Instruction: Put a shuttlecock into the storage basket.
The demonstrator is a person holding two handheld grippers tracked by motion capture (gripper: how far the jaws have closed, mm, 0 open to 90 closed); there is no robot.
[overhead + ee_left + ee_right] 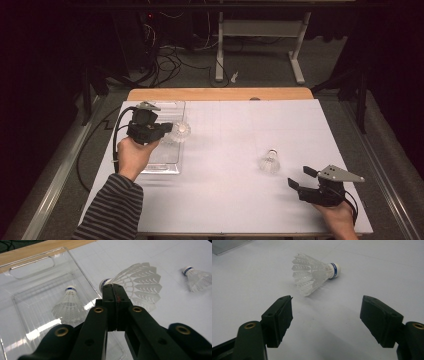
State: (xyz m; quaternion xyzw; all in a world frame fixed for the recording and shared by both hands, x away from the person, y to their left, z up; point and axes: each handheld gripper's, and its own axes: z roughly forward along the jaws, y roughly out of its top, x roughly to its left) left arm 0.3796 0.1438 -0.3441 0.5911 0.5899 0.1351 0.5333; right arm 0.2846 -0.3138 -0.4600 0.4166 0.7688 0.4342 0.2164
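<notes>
Gathering shuttlecocks into the clear plastic tray [37, 290] looks about a third done: one shuttlecock [69, 305] already lies inside, below and left of the left claw [114, 293], which is clamped on a second shuttlecock's [140, 285] feather skirt at the tray's edge. A third shuttlecock [313, 273] lies on the white counter [230, 165] just ahead of the right claw [325, 320], whose jaws stand wide apart and empty.

Left claw [167, 128] pinched tight, right claw [299, 177] with jaws spread wide.
</notes>
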